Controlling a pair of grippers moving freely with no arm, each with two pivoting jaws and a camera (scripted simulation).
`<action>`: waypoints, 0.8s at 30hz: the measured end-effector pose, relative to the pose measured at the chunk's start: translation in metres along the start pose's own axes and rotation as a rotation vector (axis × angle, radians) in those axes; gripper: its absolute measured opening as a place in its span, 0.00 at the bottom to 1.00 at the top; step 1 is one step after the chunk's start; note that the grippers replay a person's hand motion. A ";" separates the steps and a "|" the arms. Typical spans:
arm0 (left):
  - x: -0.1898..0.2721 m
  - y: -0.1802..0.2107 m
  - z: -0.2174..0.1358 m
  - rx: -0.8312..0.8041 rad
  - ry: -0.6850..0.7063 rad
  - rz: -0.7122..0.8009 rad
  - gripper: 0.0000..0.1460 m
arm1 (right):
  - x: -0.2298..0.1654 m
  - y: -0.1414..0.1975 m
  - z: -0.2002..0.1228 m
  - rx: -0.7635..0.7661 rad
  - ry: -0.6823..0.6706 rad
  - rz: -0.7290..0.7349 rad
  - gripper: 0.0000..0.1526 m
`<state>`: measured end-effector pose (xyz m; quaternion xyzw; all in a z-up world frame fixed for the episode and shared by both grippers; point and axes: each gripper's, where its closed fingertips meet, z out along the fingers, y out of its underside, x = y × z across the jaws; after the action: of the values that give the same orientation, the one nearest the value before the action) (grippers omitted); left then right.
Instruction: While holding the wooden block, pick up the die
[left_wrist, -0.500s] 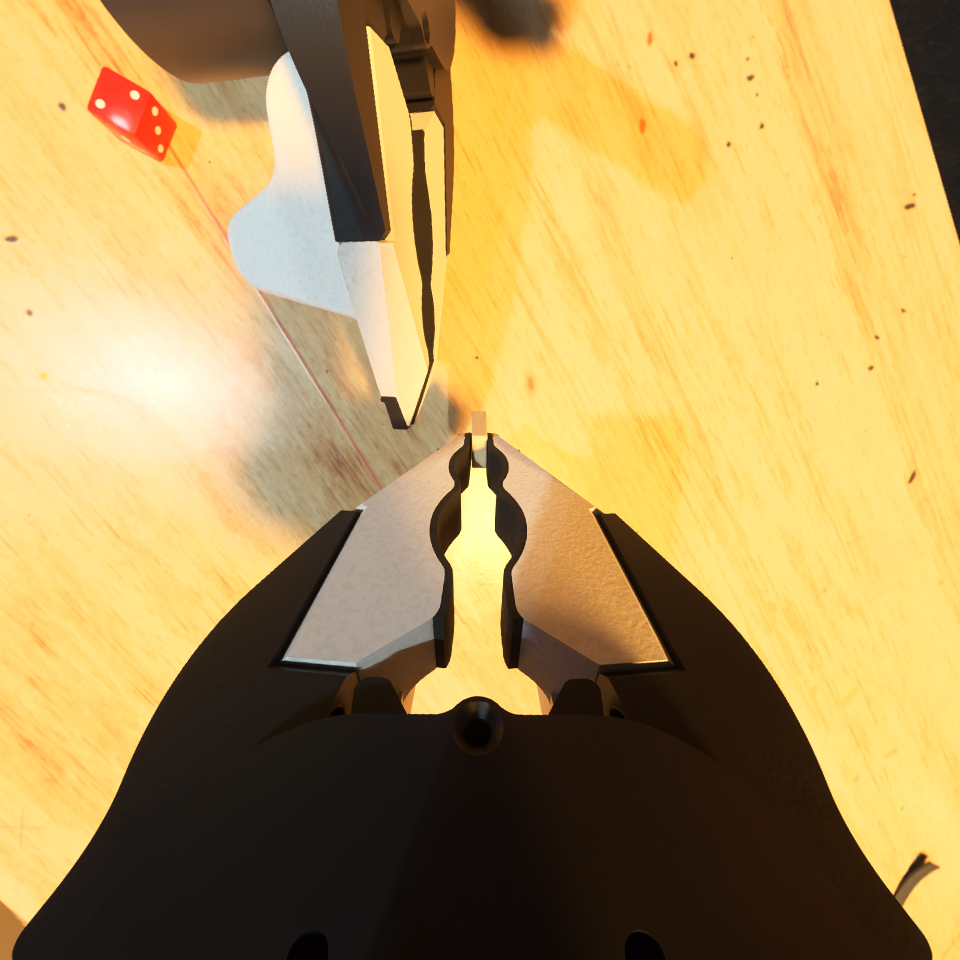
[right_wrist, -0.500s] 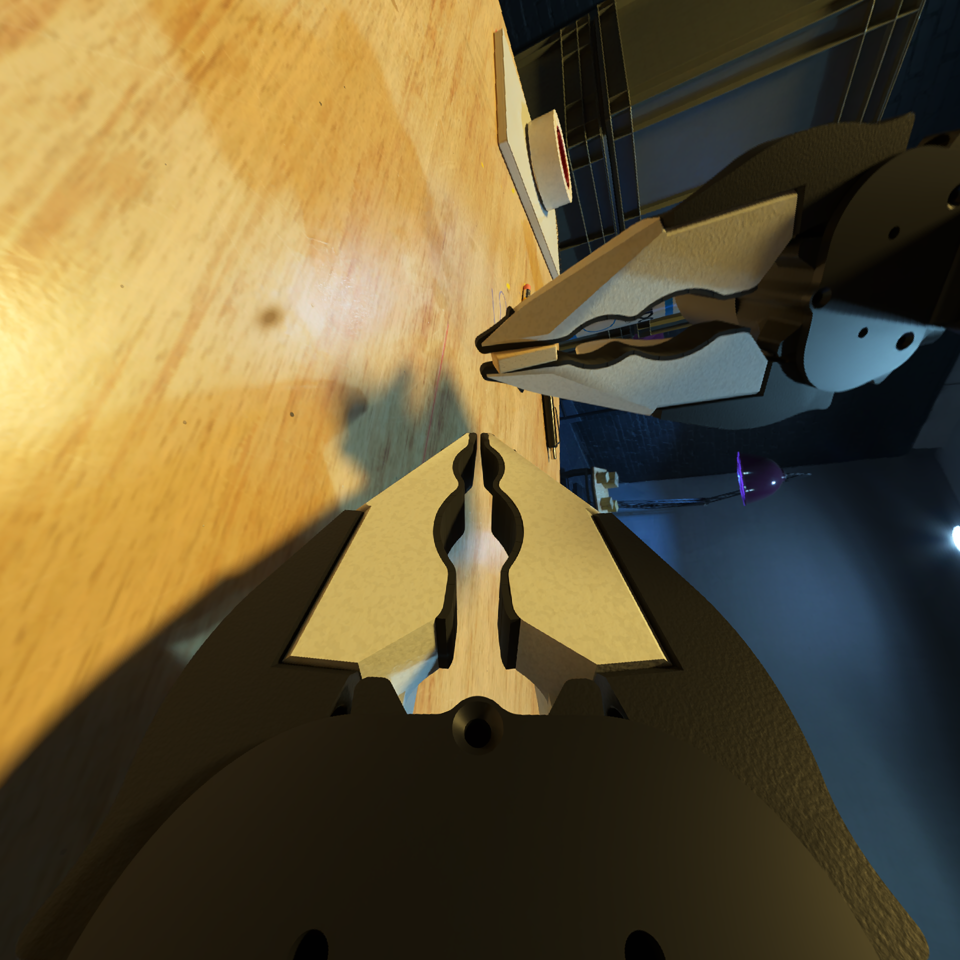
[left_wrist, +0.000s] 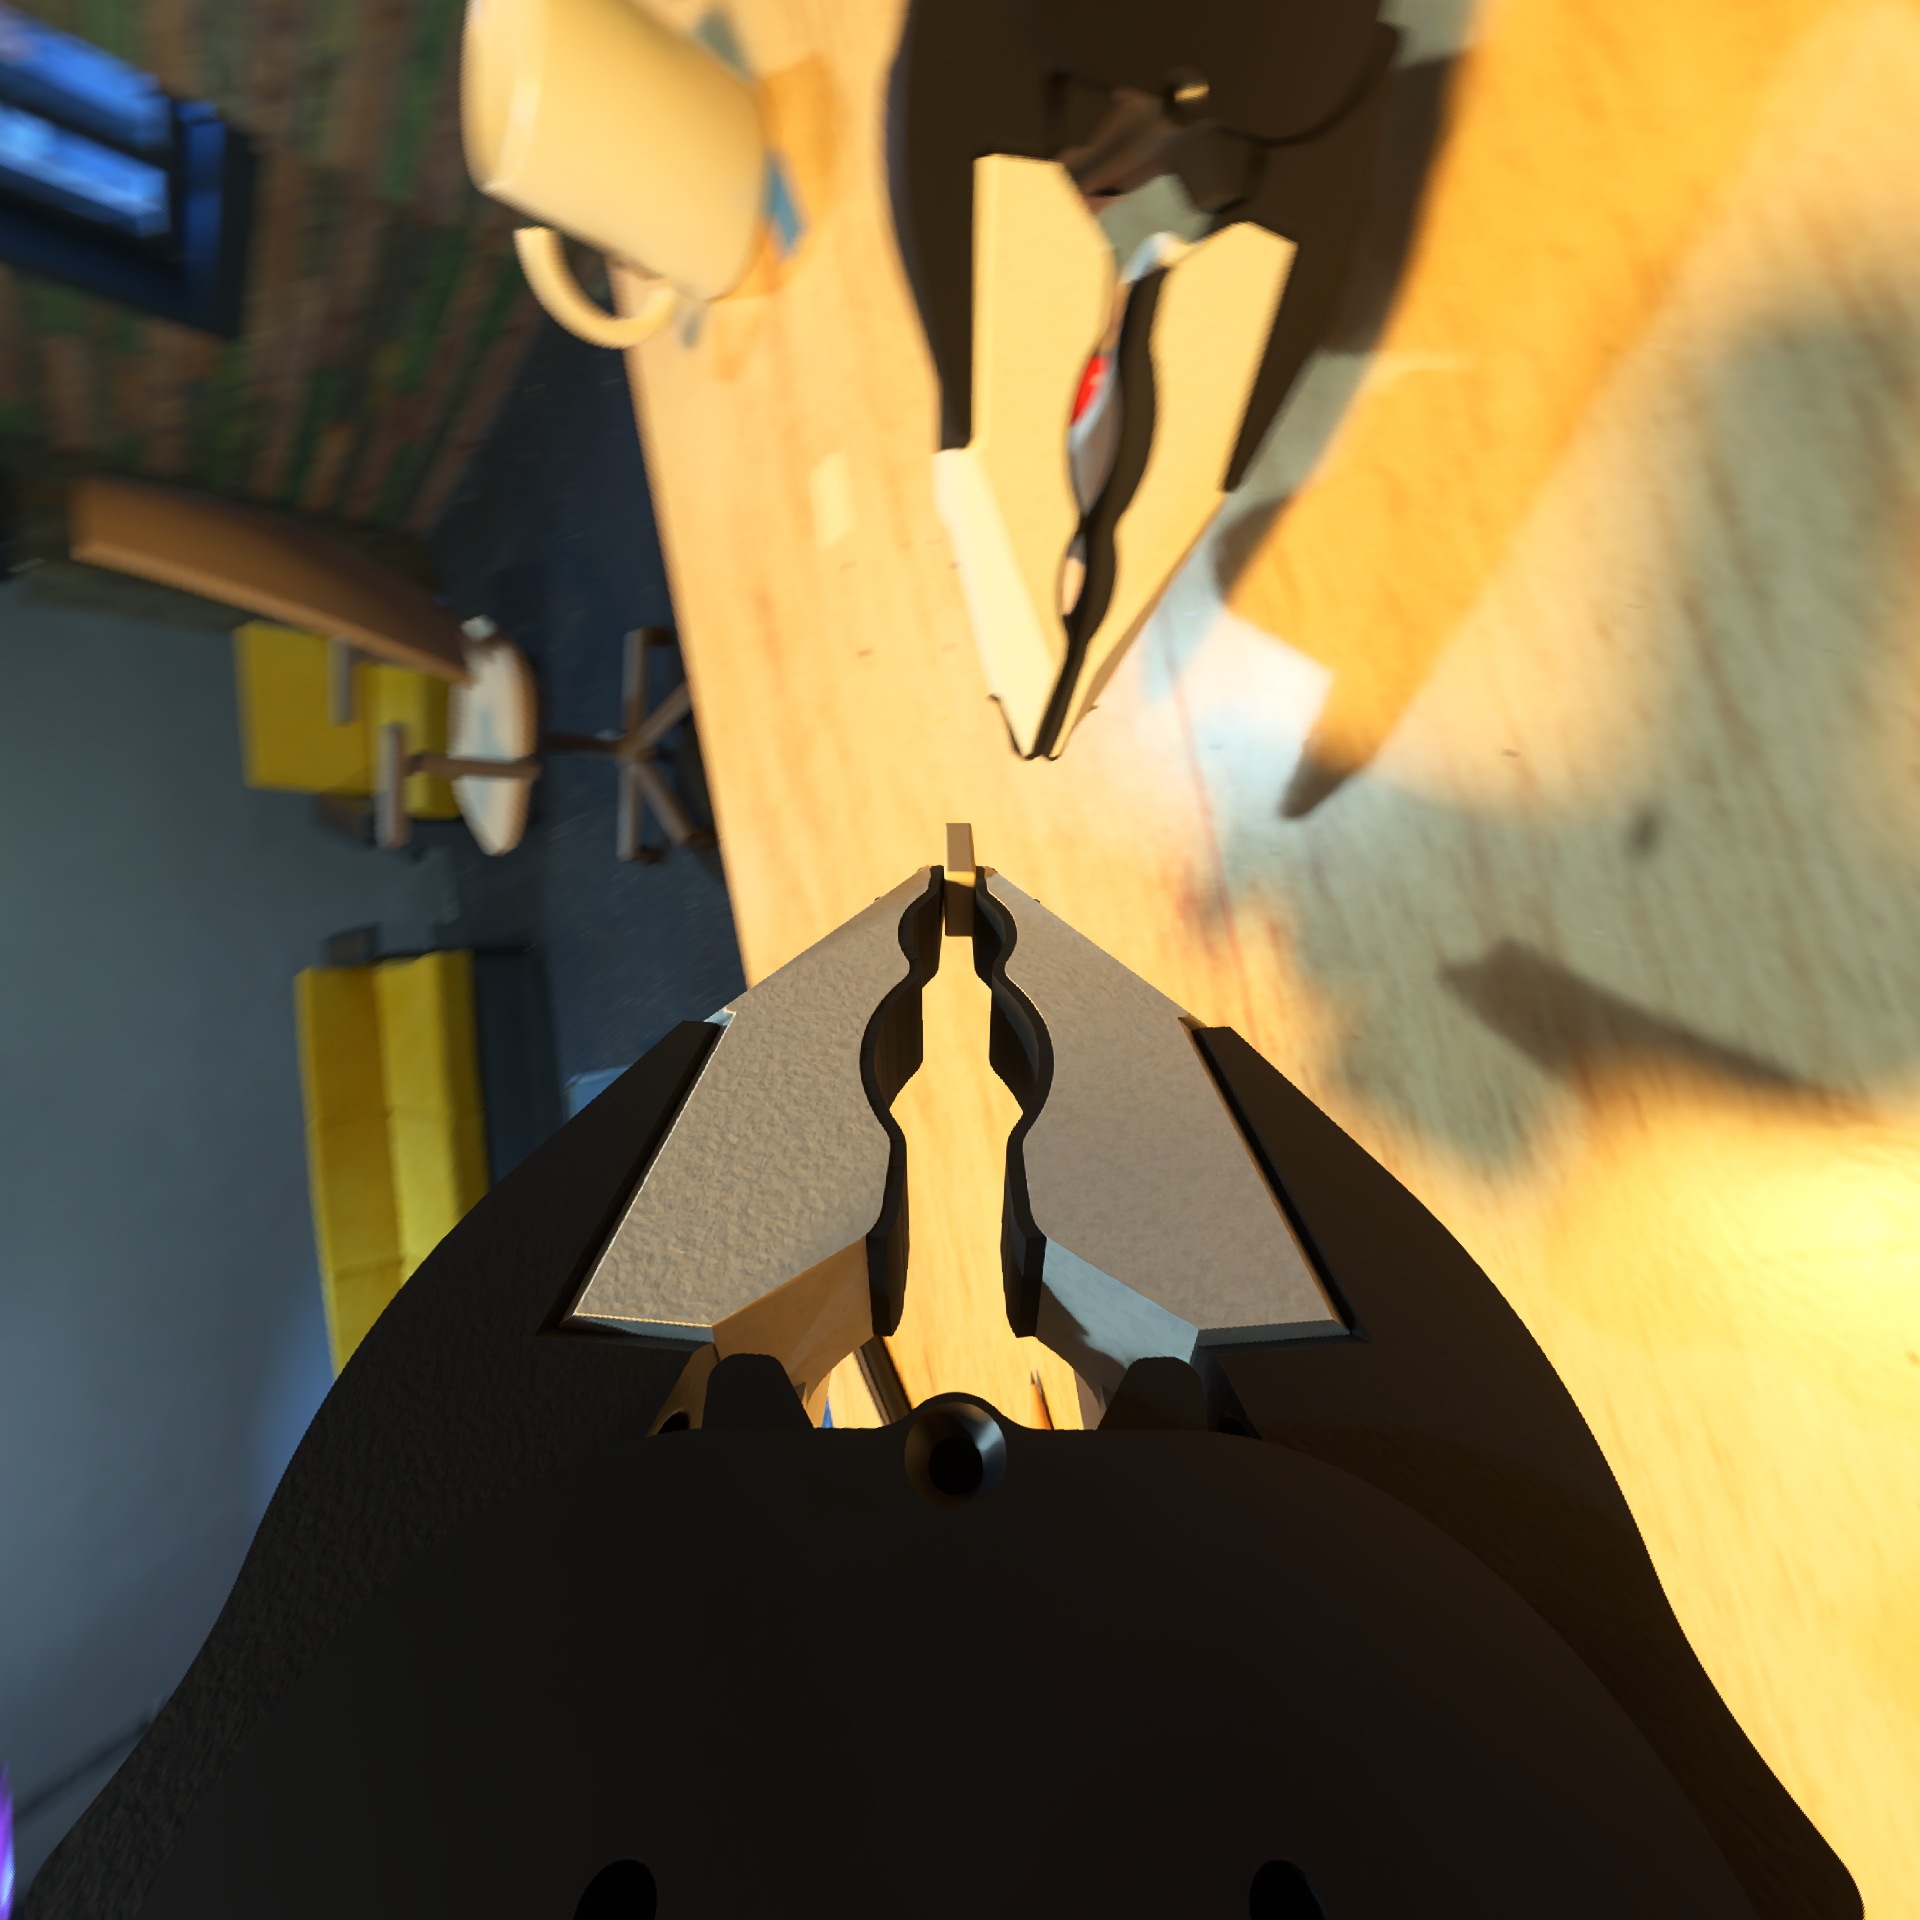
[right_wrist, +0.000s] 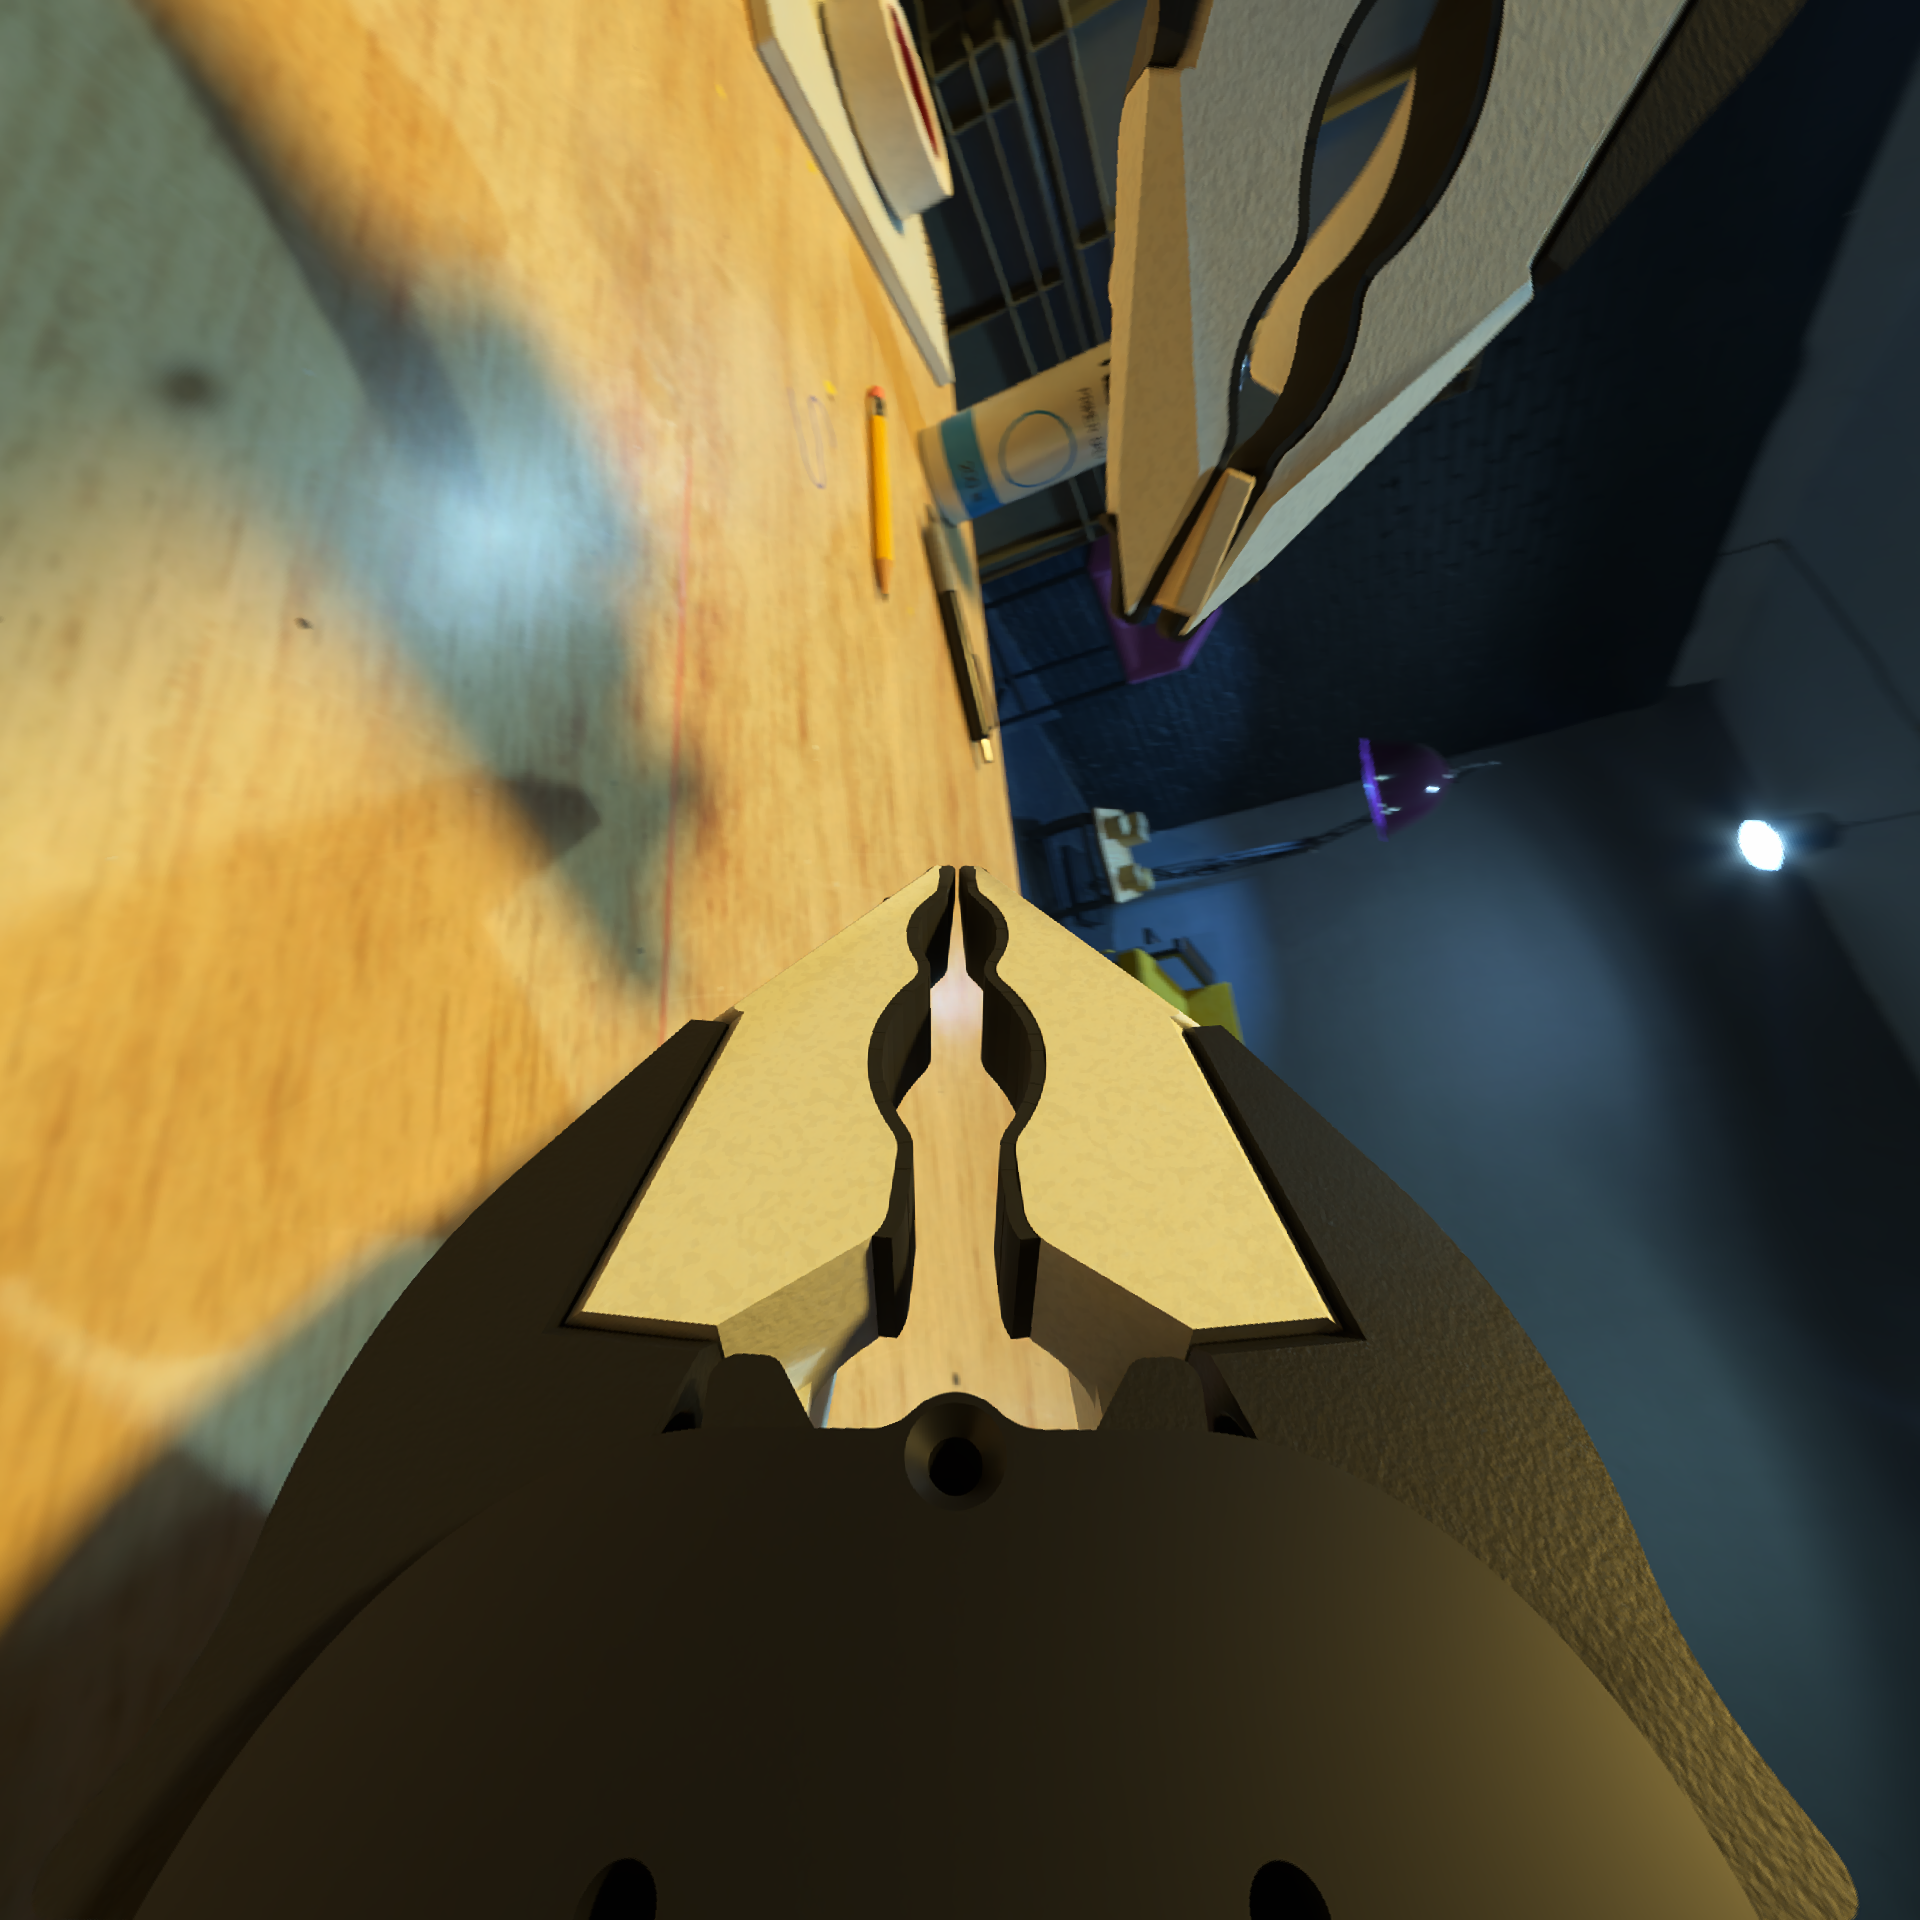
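Observation:
My left gripper (left_wrist: 958, 885) is shut on a thin pale wooden block (left_wrist: 958, 847) that sticks out past its tips, held above the wooden table (left_wrist: 1558, 1351). The right gripper (left_wrist: 1034, 750) hangs just ahead of it, tips pointing toward me, jaws together. A bit of the red die (left_wrist: 1089, 390) shows through the gap between that gripper's fingers; the rest is hidden. In the right wrist view my right gripper (right_wrist: 956, 878) is shut with nothing between its tips, low over the table. The left gripper (right_wrist: 1164, 613) with the block (right_wrist: 1210, 545) is at upper right.
A cream mug (left_wrist: 613, 156) stands near the table edge (left_wrist: 707, 727). In the right wrist view a yellow pencil (right_wrist: 880, 488), a dark pen (right_wrist: 961, 644), a lying can (right_wrist: 1013, 452) and a tape roll (right_wrist: 894, 94) on a notebook lie along the far edge.
The left gripper has swung round: the table edge, mug and room have come into view, and the die now sits behind the right gripper. The left gripper looms closer in the right view. Both grippers stay shut.

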<state>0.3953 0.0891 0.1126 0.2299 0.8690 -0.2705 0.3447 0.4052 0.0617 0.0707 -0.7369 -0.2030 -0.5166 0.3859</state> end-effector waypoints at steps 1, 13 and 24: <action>-0.007 0.002 -0.005 -0.003 -0.066 -0.027 0.03 | 0.004 -0.001 0.000 -0.004 0.028 -0.014 0.00; -0.008 -0.008 -0.039 0.239 -0.171 -0.672 0.03 | 0.086 0.051 -0.070 -0.091 0.055 1.260 0.00; 0.077 -0.029 0.026 0.239 0.265 -0.958 0.03 | 0.035 0.111 -0.092 0.009 -0.164 1.972 0.01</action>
<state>0.3401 0.0673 0.0502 -0.1242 0.8761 -0.4642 0.0399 0.4405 -0.0819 0.0784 -0.6080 0.4737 0.0897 0.6308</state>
